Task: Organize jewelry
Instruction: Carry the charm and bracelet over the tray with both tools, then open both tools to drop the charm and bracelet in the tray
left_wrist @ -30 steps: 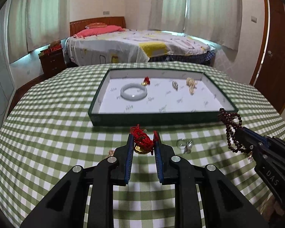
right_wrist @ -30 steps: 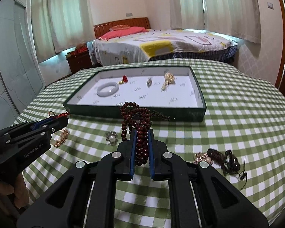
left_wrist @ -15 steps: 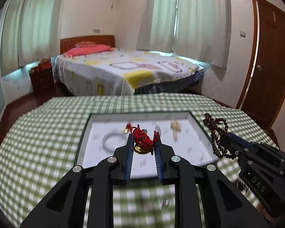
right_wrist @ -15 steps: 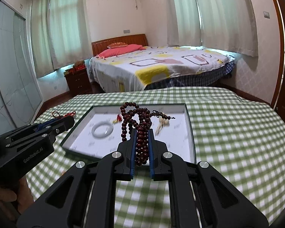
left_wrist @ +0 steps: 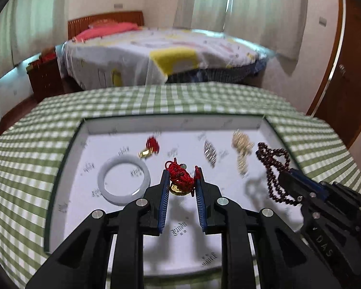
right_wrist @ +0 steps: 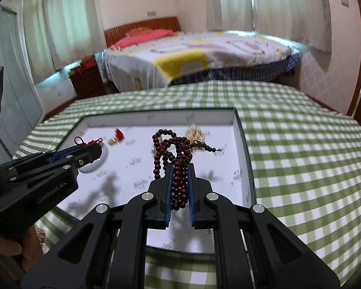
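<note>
My left gripper (left_wrist: 181, 172) is shut on a red-cord gold charm (left_wrist: 180, 180) and holds it above the white-lined tray (left_wrist: 60, 168), near its middle. My right gripper (right_wrist: 179, 167) is shut on a dark red bead bracelet (right_wrist: 178, 154) and holds it above the tray's right half (right_wrist: 243, 144). In the tray lie a pale jade bangle (left_wrist: 124, 184), a second red-and-gold charm (left_wrist: 150, 147), a silver piece (left_wrist: 210, 154) and a gold piece (left_wrist: 240, 149). The right gripper and its beads (left_wrist: 274, 171) show at the right of the left wrist view.
The tray sits on a round table with a green checked cloth (right_wrist: 300, 156). A bed (left_wrist: 168, 55), a wooden nightstand (left_wrist: 45, 77) and a brown door (left_wrist: 349, 72) stand beyond the table. The left gripper (right_wrist: 93, 148) shows at the left of the right wrist view.
Both grippers rose from the tablecloth in front of the tray and moved forward over it, each still holding its piece. They now hang lower, close above the tray's lining.
</note>
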Motion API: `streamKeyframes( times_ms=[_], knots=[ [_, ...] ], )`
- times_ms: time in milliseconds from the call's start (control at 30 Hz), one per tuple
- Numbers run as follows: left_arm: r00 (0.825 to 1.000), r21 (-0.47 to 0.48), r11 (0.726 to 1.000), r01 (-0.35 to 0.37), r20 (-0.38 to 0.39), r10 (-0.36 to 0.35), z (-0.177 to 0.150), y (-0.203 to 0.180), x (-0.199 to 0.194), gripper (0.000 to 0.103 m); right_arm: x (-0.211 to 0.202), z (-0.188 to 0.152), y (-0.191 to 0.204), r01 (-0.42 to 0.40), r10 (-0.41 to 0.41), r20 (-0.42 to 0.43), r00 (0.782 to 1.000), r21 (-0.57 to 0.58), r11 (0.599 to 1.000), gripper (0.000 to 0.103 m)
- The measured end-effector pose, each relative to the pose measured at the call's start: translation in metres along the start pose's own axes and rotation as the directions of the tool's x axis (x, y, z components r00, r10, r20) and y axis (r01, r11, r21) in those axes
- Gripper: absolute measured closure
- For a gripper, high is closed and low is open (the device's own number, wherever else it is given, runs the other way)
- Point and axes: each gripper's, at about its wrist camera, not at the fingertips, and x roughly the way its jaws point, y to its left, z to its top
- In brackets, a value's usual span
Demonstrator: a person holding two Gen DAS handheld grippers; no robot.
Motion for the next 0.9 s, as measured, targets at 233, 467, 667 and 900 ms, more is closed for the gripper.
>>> streamKeyframes(
  times_ms=[233, 467, 667, 900],
  knots=[
    [0.997, 0.013, 1.000, -0.023, -0.076, 0.024, -0.009, -0.004, 0.025, 0.081, 0.019, -0.002, -0.001, 0.003, -0.004, -0.080, 0.997, -0.005, 1.000, 0.091],
    [0.995, 0.014, 0.999, -0.039, -0.090, 0.040, -0.015, -0.004, 0.032, 0.073, 0.024, -0.003, -0.003, -0.001, 0.001, -0.095, 0.995, 0.001, 1.000, 0.078],
    [0.995, 0.013, 0.999, -0.034, -0.089, 0.035, -0.018, -0.006, 0.032, 0.048, 0.022, -0.003, -0.002, -0.005, 0.004, -0.091, 0.996, -0.008, 1.000, 0.070],
    [0.997, 0.013, 1.000, -0.022, -0.079, 0.023, -0.018, -0.006, 0.025, 0.046, 0.011, -0.003, 0.002, 0.000, -0.002, -0.071, 0.997, -0.024, 1.000, 0.058]
  ],
)
